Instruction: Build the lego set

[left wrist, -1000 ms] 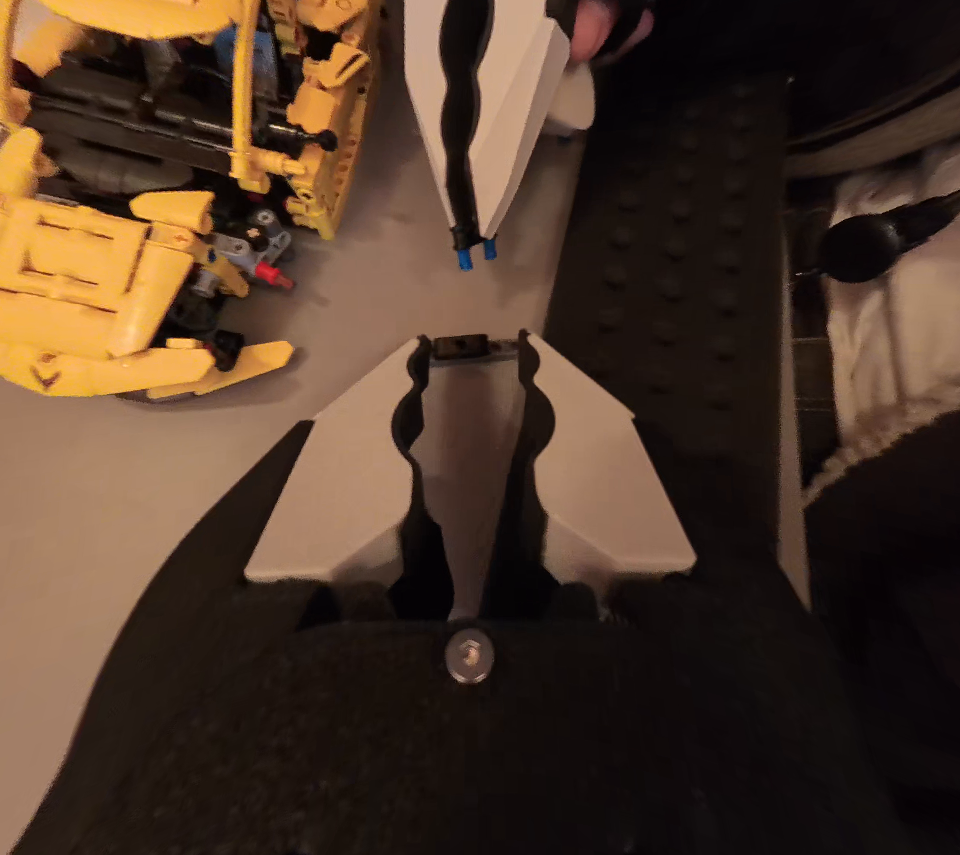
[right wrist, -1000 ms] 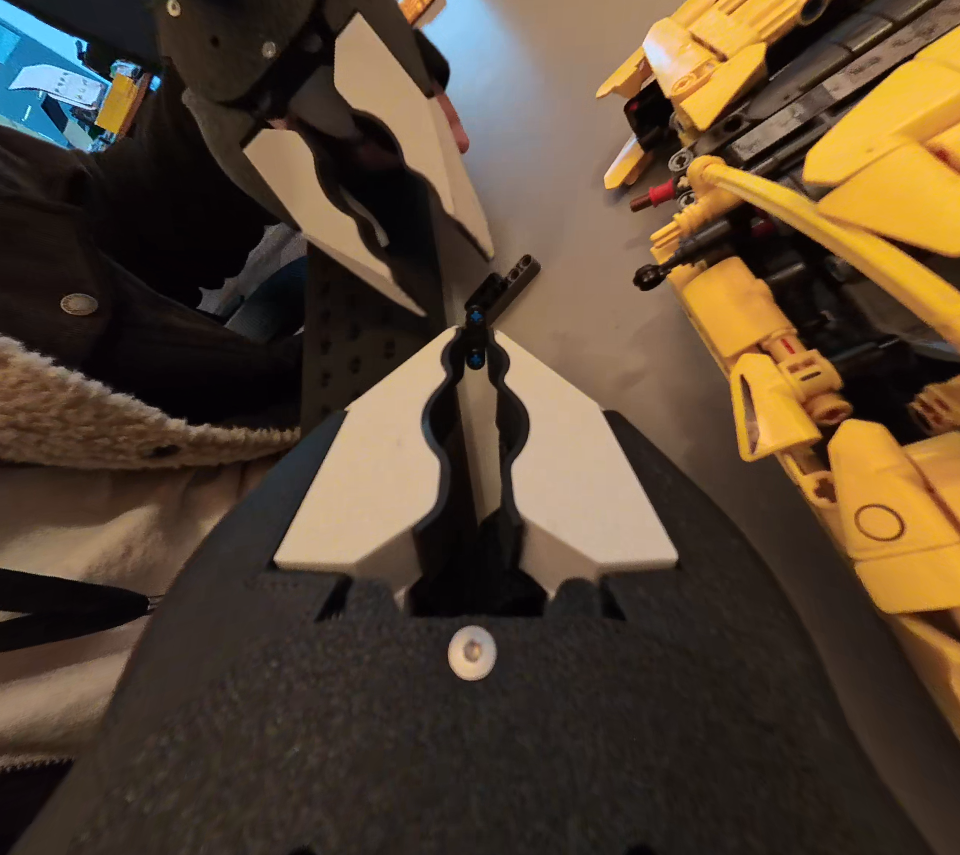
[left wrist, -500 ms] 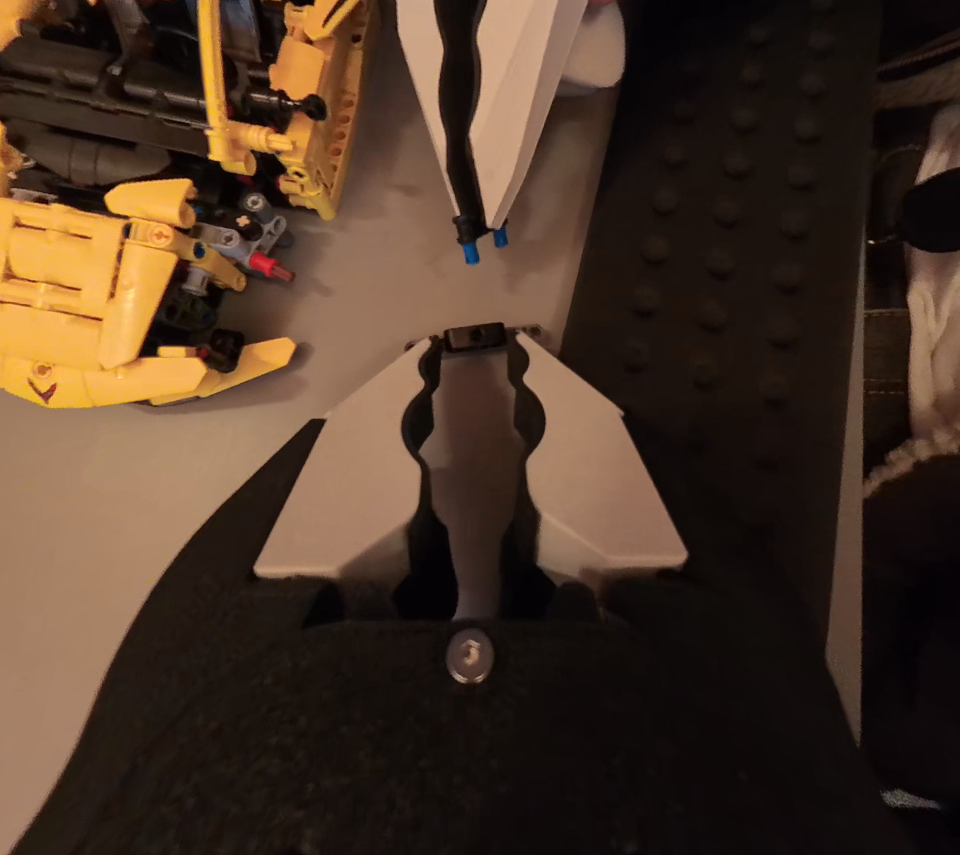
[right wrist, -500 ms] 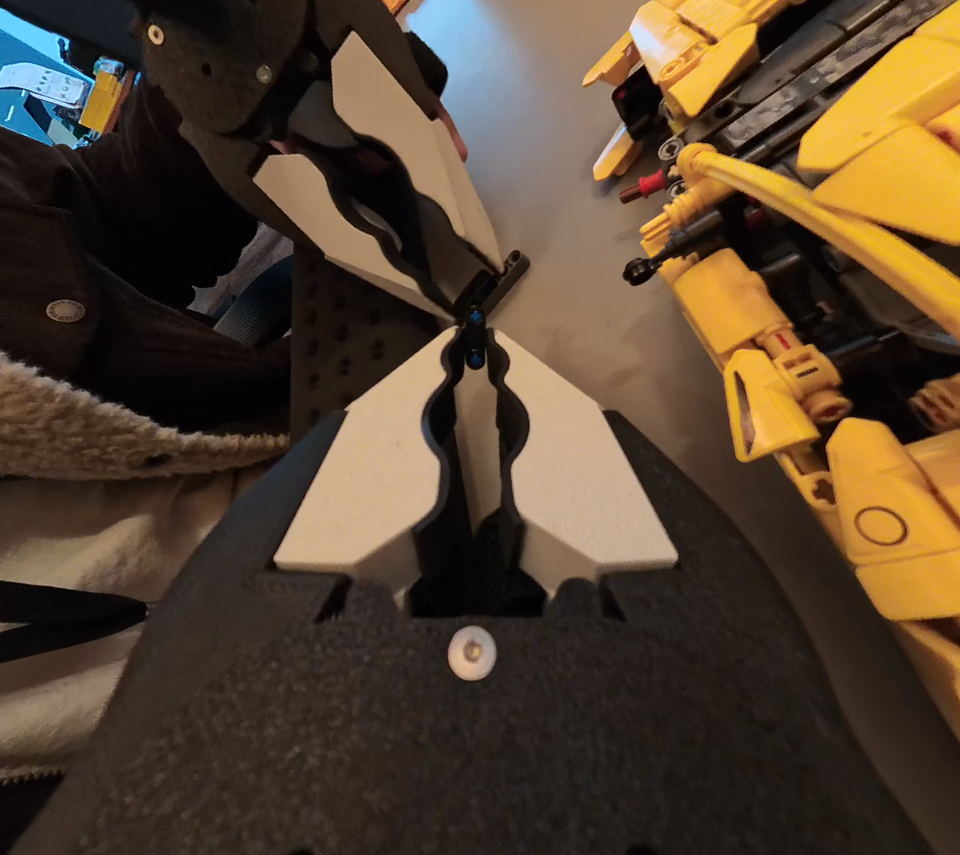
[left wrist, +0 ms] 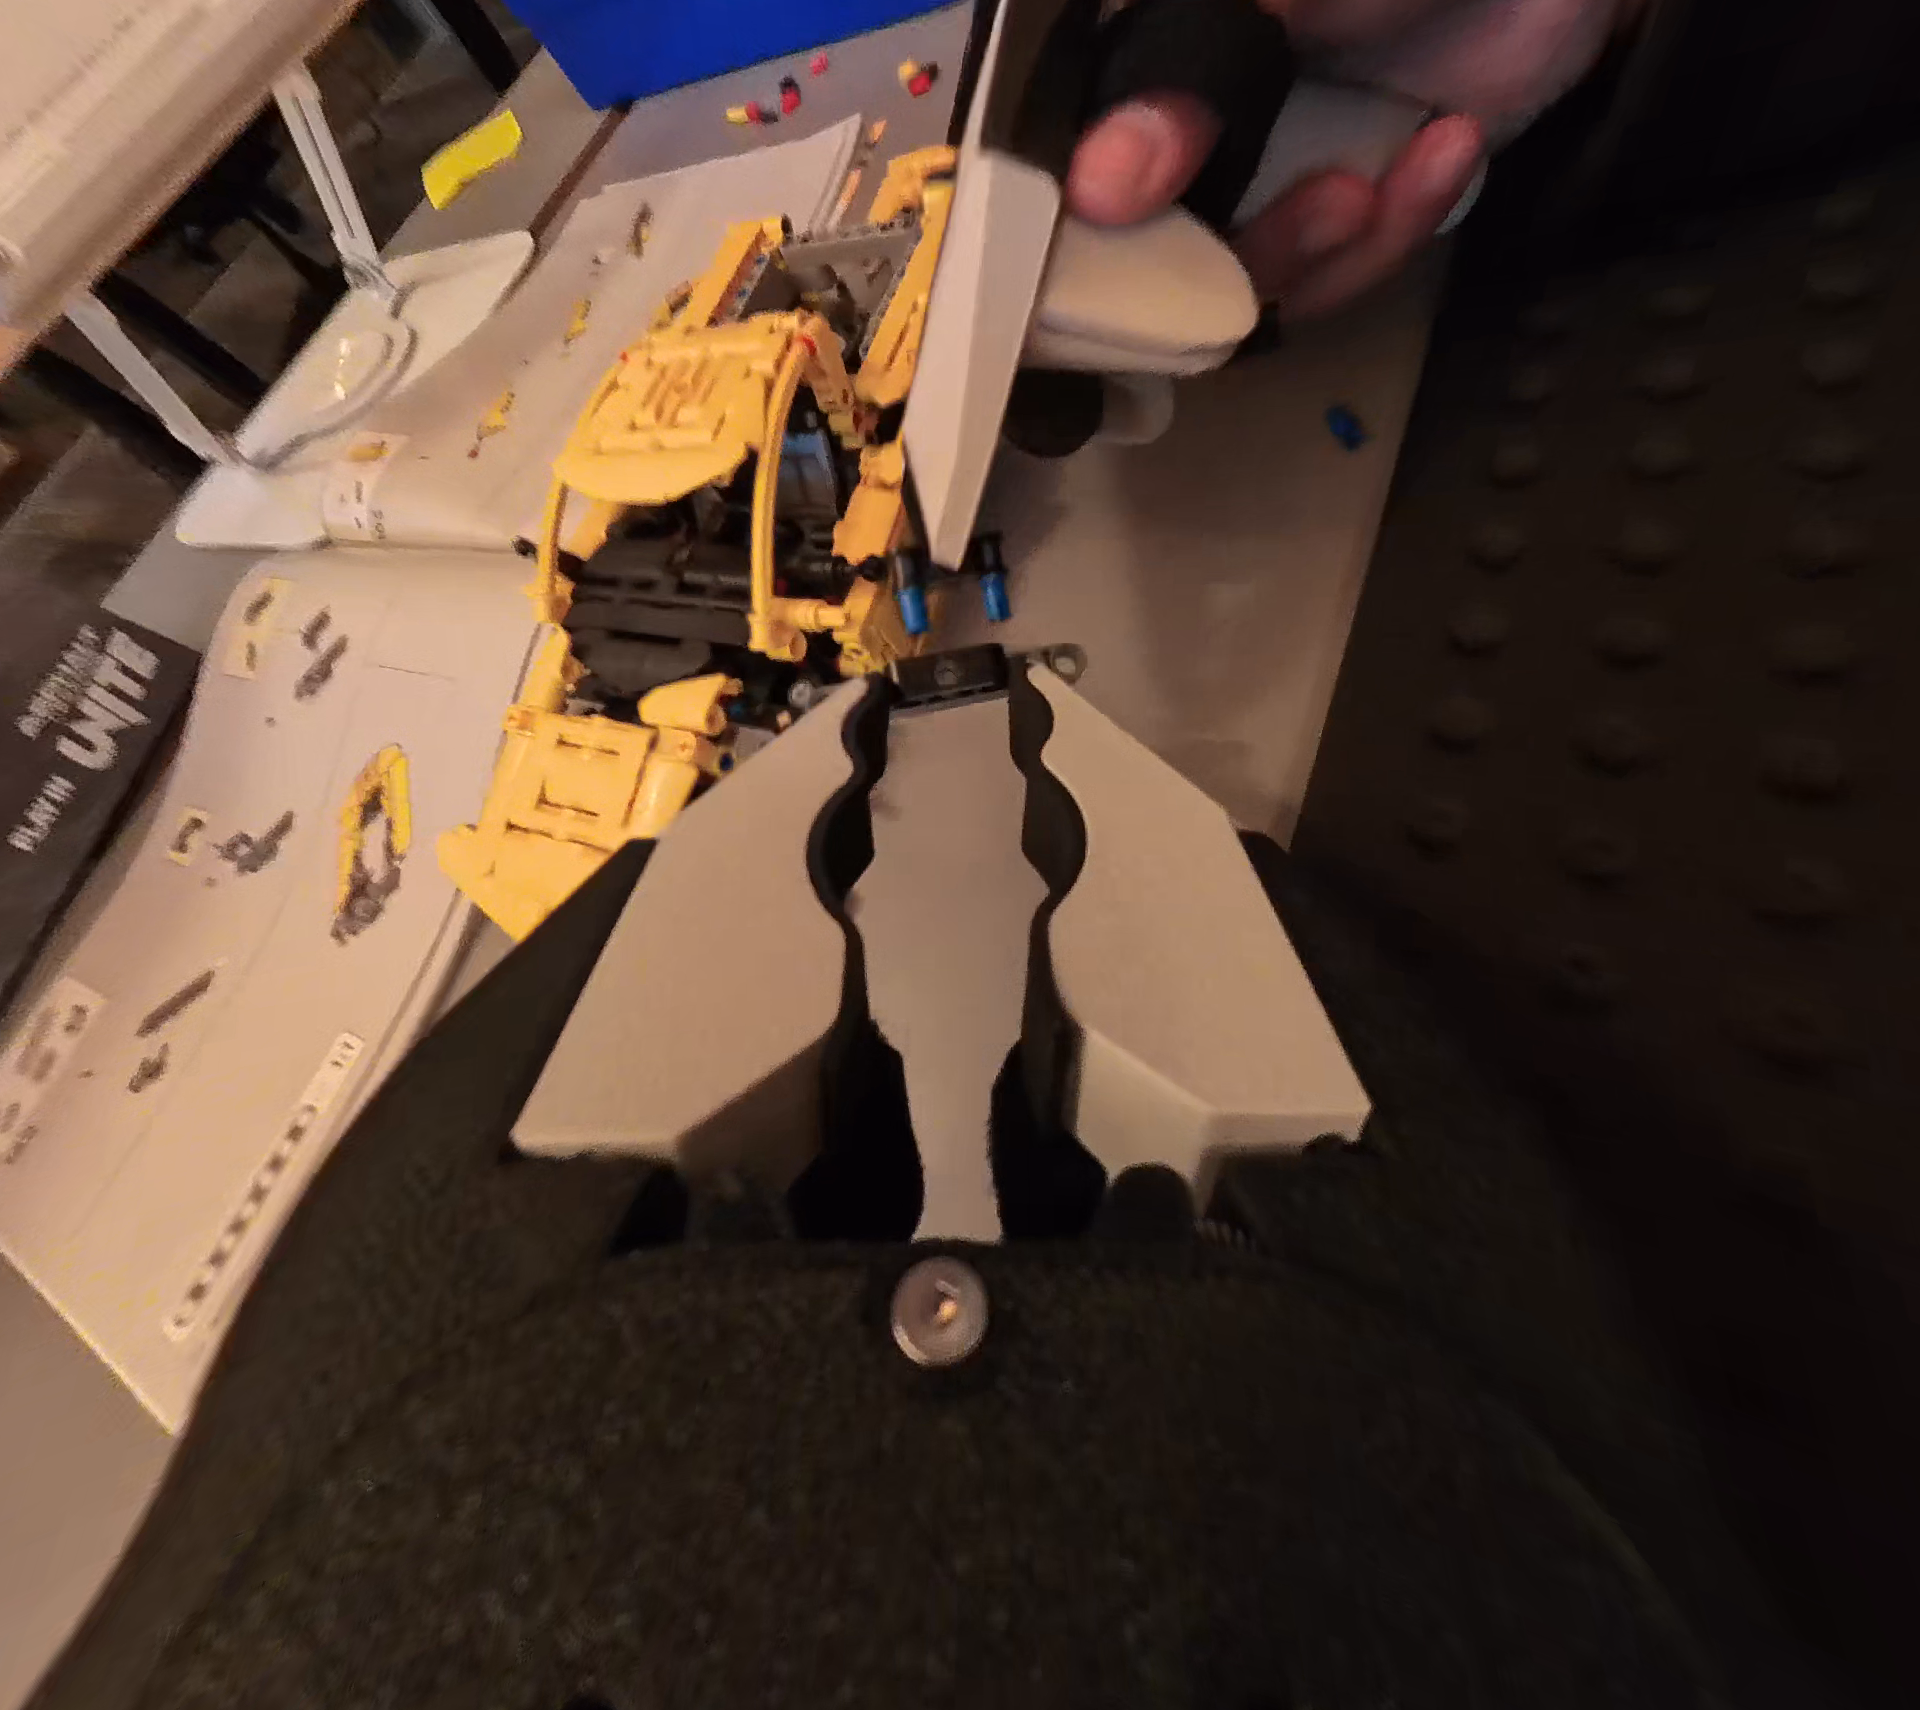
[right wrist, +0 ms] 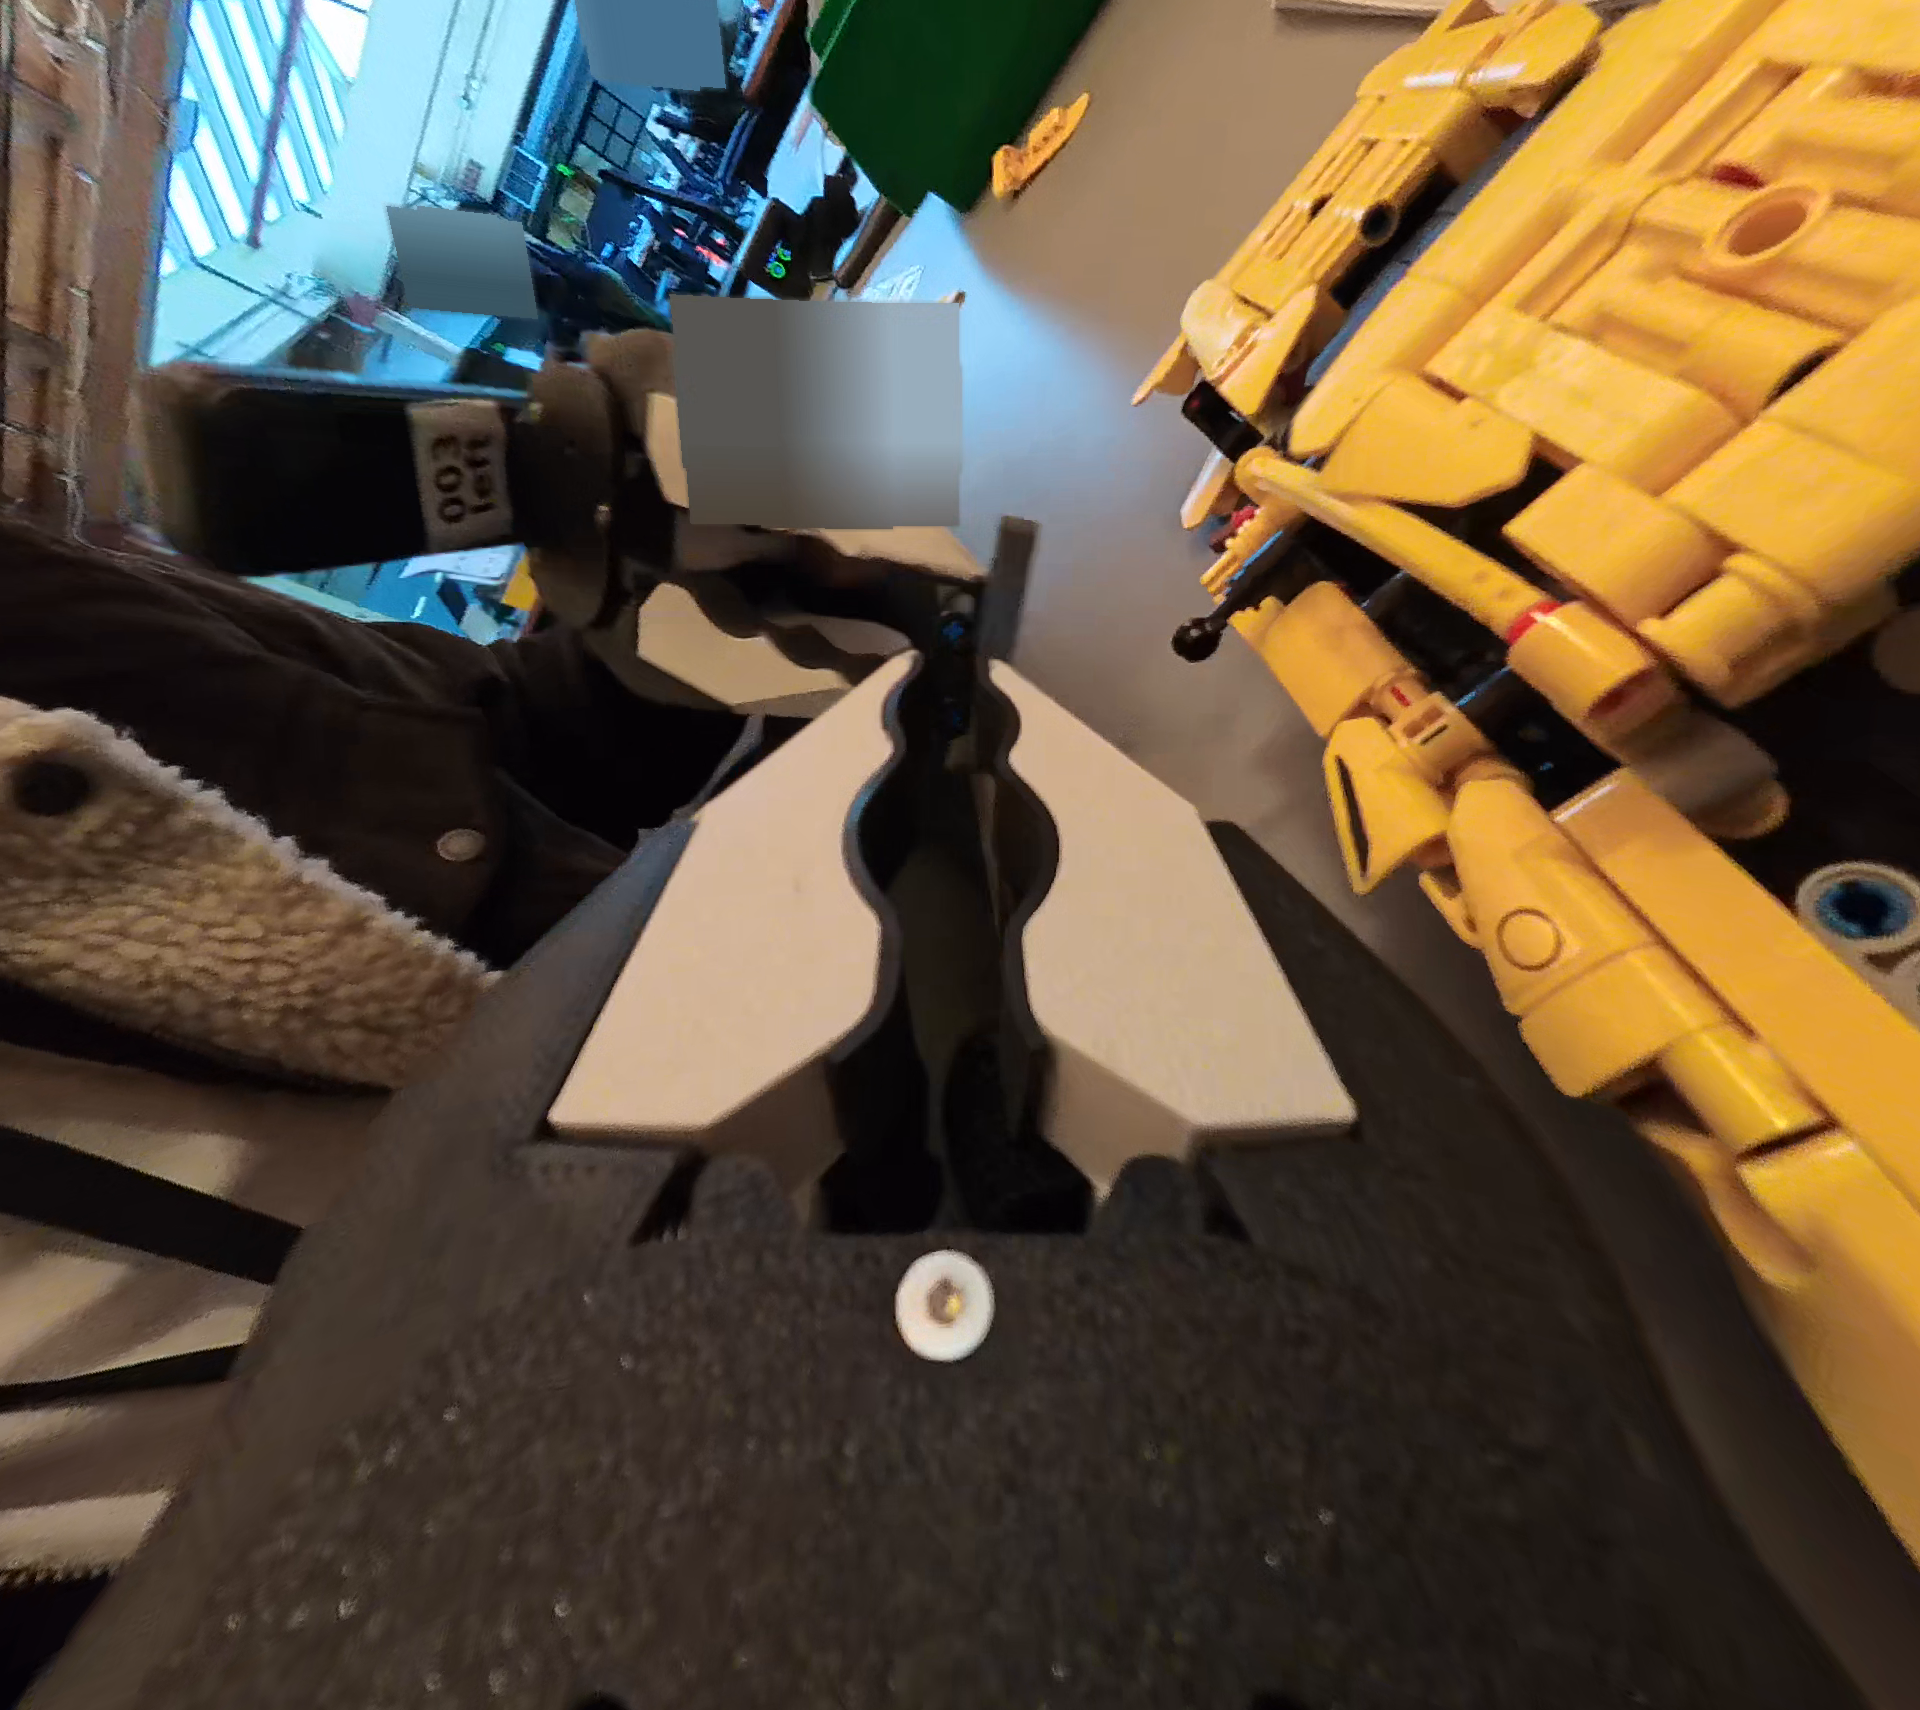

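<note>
Fingers (left wrist: 1122,839) around black beam (left wrist: 951,676)

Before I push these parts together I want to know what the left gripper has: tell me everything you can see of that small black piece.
The small black piece is a short, dark, plastic-looking beam with a round hole in its face. It lies crosswise between the left gripper fingertips, pinched at both ends, held above the grey table. Two blue-tipped pins in the right gripper hang just beyond it, apart.

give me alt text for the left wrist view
The left gripper pinches a small black beam at its fingertips, facing the right gripper, which holds a black piece with two blue pins. Behind them a half-built yellow car sits beside open instruction pages.
</note>
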{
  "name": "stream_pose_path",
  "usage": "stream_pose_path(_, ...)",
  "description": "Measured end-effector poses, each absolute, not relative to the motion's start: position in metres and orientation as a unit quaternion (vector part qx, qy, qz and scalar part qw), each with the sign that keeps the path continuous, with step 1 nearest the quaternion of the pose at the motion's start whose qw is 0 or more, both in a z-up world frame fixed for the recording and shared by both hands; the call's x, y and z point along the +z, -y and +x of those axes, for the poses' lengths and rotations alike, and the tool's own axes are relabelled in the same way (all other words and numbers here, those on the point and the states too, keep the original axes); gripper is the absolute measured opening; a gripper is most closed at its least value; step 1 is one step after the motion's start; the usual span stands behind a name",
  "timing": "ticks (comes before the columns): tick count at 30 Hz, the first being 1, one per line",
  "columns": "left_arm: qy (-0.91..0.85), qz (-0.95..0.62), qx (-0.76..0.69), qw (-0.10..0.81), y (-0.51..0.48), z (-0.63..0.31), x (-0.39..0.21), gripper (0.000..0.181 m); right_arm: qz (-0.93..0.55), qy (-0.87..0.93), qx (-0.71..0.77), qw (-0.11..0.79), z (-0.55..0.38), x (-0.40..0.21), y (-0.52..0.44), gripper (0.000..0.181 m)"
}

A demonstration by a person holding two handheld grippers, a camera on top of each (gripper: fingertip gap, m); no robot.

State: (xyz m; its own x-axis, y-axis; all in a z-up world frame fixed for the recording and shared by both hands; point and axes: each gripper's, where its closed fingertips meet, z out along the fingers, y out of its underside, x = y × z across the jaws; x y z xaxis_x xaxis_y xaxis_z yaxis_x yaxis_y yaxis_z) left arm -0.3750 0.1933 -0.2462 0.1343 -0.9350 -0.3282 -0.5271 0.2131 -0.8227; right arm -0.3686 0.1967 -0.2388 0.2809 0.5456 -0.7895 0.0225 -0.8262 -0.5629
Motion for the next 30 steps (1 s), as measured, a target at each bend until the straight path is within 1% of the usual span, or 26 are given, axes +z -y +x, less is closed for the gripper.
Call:
stream_pose_path(2, -0.624, -0.572, -0.217, 0.486, -0.189, -0.373, -0.240, 0.022, -0.767, 0.185, 0.570, 0.228, -0.370, -0.239, -0.196, 0.007)
stream_pose_path(12, -0.645, -0.558, -0.165, 0.496, -0.189, -0.371, -0.245, 0.022, -0.768, 0.167, 0.584, 0.204, -0.371, -0.240, -0.194, 0.008)
stream_pose_path(20, -0.659, -0.551, -0.165, 0.485, -0.184, -0.370, -0.250, 0.022, -0.772, 0.183, 0.581, 0.183, -0.372, -0.245, -0.187, 0.007)
stream_pose_path(26, -0.661, -0.572, -0.149, 0.463, -0.190, -0.370, -0.261, 0.021, -0.814, 0.235, 0.473, 0.243, -0.371, -0.259, -0.195, 0.007)
stream_pose_path(28, -0.667, -0.576, -0.134, 0.454, -0.190, -0.370, -0.267, 0.022, -0.825, 0.242, 0.446, 0.247, -0.372, -0.265, -0.196, 0.007)
stream_pose_path(30, -0.665, -0.577, -0.137, 0.453, -0.190, -0.370, -0.267, 0.021, -0.824, 0.236, 0.455, 0.242, -0.371, -0.265, -0.196, 0.007)
